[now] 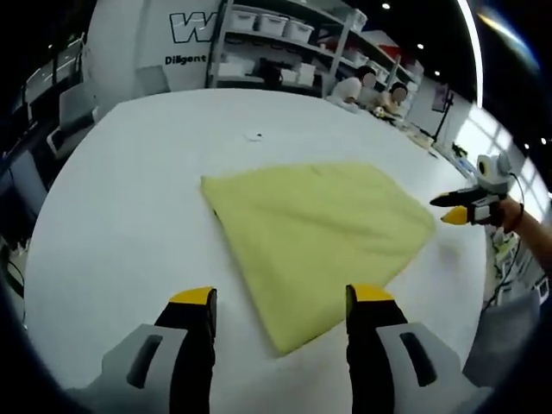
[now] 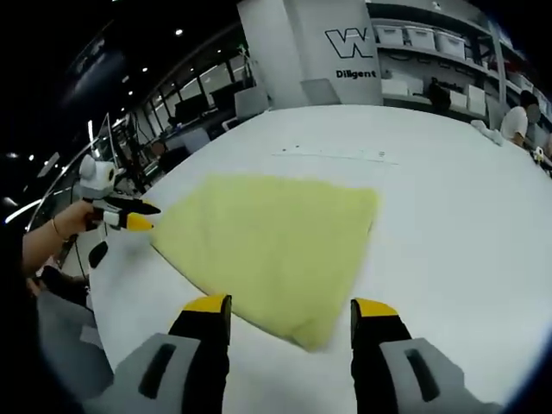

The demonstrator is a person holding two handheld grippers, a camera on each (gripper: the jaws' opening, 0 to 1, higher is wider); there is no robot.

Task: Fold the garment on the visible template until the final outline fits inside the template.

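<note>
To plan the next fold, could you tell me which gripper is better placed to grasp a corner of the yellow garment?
Probably left: the left gripper sits open at a yellow garment corner; the right gripper hangs slightly off another.

A broad white table (image 1: 112,216) carries the scene. Behind its far edge stands a white wall panel (image 1: 155,43) with dark lettering, and beside that panel a metal shelving unit (image 1: 285,39) holds pale storage boxes. Two people (image 1: 371,86) sit at the table's far side, below the shelves. Beyond the table's other edge, office chairs (image 2: 250,102) line a dim area under small ceiling spotlights (image 2: 178,32).
</note>
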